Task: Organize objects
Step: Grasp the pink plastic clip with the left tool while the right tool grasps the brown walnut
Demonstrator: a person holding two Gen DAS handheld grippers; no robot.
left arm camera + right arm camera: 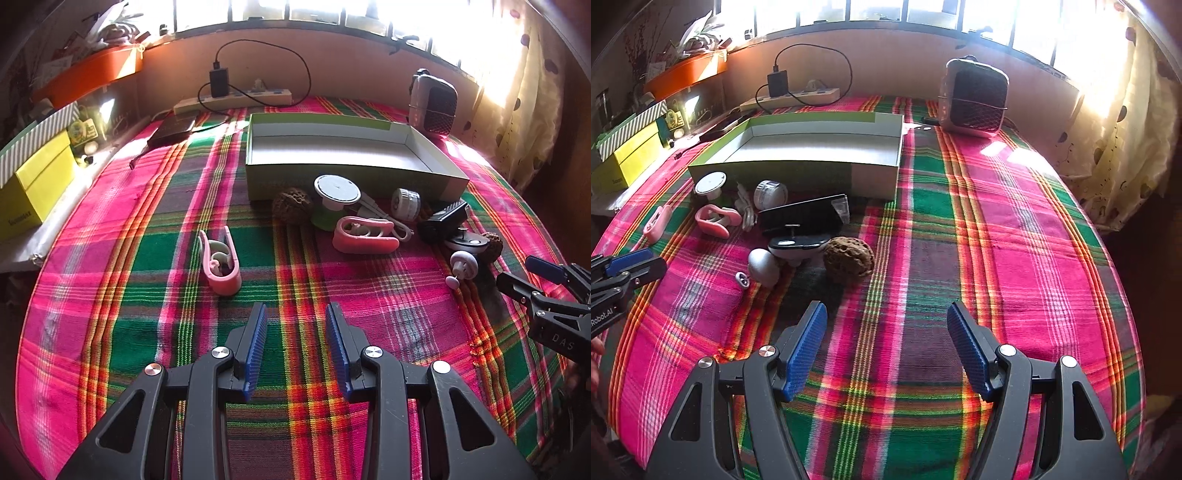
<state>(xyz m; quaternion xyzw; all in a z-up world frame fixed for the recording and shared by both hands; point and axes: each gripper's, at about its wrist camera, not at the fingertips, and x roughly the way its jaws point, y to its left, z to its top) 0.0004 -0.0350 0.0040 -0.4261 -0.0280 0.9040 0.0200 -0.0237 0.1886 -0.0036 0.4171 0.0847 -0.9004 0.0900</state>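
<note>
Nothing is sorted yet, we judge. Nearest, our left gripper (295, 314) hangs part open and our right gripper (886, 314) wide open, both empty. Beyond lie the pink clips (221, 262), walnuts (848, 259) and small gadgets (798, 243); behind them the box (332, 147) holds nothing.

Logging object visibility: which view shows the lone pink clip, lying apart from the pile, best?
The left wrist view: the pink clip lies large and unobstructed just ahead of the open left gripper. The right wrist view shows it small and distorted near the left edge.
</note>
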